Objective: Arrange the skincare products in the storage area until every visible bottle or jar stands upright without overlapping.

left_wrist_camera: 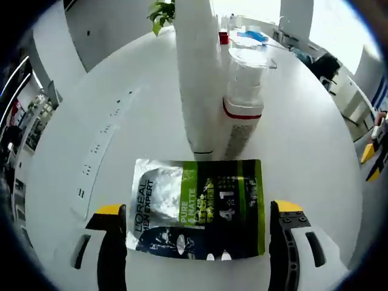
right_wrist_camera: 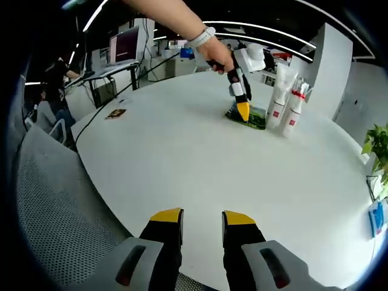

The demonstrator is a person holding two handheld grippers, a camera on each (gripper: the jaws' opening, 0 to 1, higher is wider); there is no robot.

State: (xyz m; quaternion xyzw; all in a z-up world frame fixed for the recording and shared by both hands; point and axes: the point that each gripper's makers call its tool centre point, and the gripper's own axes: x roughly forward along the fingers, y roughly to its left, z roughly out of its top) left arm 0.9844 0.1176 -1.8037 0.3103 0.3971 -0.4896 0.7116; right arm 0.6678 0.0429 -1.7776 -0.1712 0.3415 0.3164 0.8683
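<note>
While the left tongs (left_wrist_camera: 199,219) stand wide apart, their yellow-tipped jaws flank a flat sachet (left_wrist_camera: 199,208) printed green, silver and dark; whether the tips touch its edges cannot be told, and nothing is gripped. The sachet lies flat on the white round surface (left_wrist_camera: 91,115). Just beyond the sachet stand a tall white bottle (left_wrist_camera: 197,73) and, beside it, a white bottle with a red band and clear cap (left_wrist_camera: 244,100), both upright and close together. Farther past the sachet, near the surface's far edge, sit a small red-topped item (left_wrist_camera: 224,37) and a blue thing (left_wrist_camera: 250,36), with a green plant (left_wrist_camera: 162,12) off to one side.

From the right gripper view, the right tongs (right_wrist_camera: 202,219) hover near the surface's edge, well apart from the sachet (right_wrist_camera: 247,116), jaws narrowly parted and empty. A hand (right_wrist_camera: 219,57) holds the other tongs tip-down over the sachet, the two bottles (right_wrist_camera: 282,100) upright just beside it.
</note>
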